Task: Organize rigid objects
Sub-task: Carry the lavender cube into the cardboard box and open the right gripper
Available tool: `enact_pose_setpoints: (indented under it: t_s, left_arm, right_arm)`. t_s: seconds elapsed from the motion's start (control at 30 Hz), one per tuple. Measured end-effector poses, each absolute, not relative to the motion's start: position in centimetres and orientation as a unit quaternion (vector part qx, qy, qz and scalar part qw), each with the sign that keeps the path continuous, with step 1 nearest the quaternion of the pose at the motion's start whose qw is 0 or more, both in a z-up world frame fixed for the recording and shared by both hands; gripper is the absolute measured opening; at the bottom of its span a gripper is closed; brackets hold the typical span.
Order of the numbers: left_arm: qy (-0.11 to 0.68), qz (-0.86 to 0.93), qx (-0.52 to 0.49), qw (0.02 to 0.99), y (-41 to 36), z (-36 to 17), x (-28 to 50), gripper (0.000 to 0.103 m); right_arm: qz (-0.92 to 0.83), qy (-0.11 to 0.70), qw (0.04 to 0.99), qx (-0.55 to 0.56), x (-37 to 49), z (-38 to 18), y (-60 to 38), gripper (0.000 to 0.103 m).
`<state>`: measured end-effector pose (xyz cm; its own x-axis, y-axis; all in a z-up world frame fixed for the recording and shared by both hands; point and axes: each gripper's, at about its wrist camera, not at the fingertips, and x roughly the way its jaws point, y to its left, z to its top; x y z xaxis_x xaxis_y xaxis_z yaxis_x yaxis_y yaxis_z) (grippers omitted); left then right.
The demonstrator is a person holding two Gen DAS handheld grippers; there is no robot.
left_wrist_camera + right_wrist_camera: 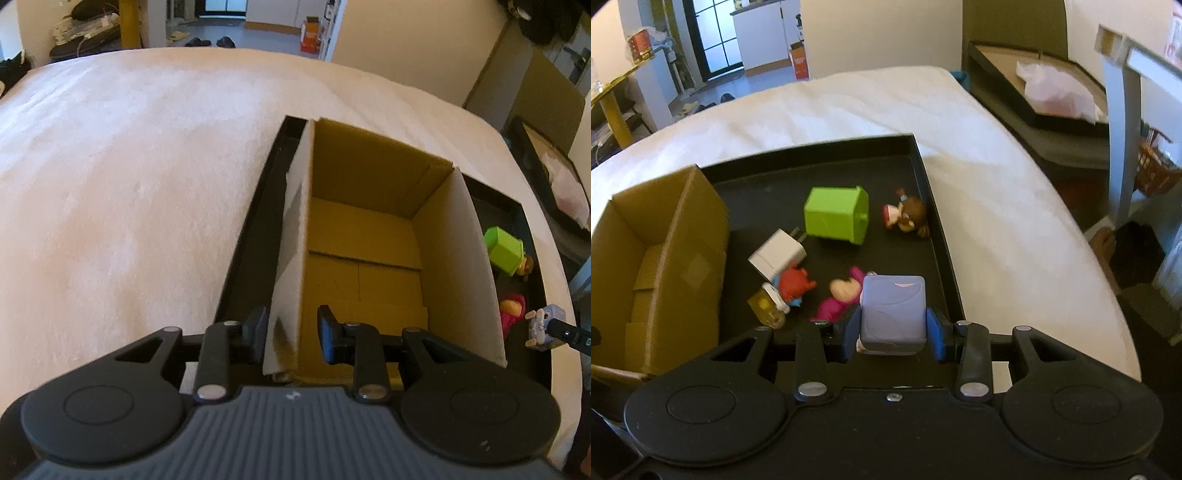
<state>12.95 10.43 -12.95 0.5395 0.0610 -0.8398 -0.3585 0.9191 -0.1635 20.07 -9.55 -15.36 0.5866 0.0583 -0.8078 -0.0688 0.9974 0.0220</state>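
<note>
An open, empty cardboard box [369, 240] stands in a black tray [820, 155]; the box also shows in the right wrist view [665, 251]. My left gripper [291, 334] straddles the box's near left wall, its fingers not pressed against it. My right gripper [892, 326] is shut on a lavender cube toy [893, 310] above the tray's near right part; the toy also shows in the left wrist view [543, 325]. In the tray lie a green toy bin [836, 214], a white charger [777, 254], a red figure [792, 284], a pink figure [840, 295], a brown-haired doll [908, 216] and a yellow mug toy [766, 306].
The tray sits on a white-covered table [129, 184] whose right edge curves off near the tray. A second black tray [1045, 85] with a plastic bag stands beyond that edge, next to a white chair frame [1119, 110].
</note>
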Motion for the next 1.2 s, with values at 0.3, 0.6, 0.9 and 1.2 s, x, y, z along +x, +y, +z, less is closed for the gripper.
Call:
enact_pose_setpoints:
  t_s: [0.3, 0.6, 0.9, 1.2]
  left_arm:
    - [0.445, 0.125, -0.170, 0.870, 10.9, -12.5, 12.4, 0.011]
    - [0.436, 0.124, -0.168, 0.876, 10.9, -12.5, 12.2, 0.011]
    - [0.432, 0.125, -0.161, 0.879, 10.7, -12.5, 12.0, 0.011]
    - [0.432, 0.120, -0.172, 0.877, 11.1, -12.5, 11.9, 0.011]
  right_arm:
    - [0.060, 0.425, 0.903, -0.003, 19.8, -12.3, -7.1, 0.038]
    - [0.088, 0.414, 0.906, -0.002, 19.6, -10.2, -3.4, 0.038]
    - [0.115, 0.402, 0.908, -0.018, 19.3, -9.3, -0.3, 0.038]
    - [0.164, 0.387, 0.907, -0.031, 18.7, -9.0, 2.8, 0.038]
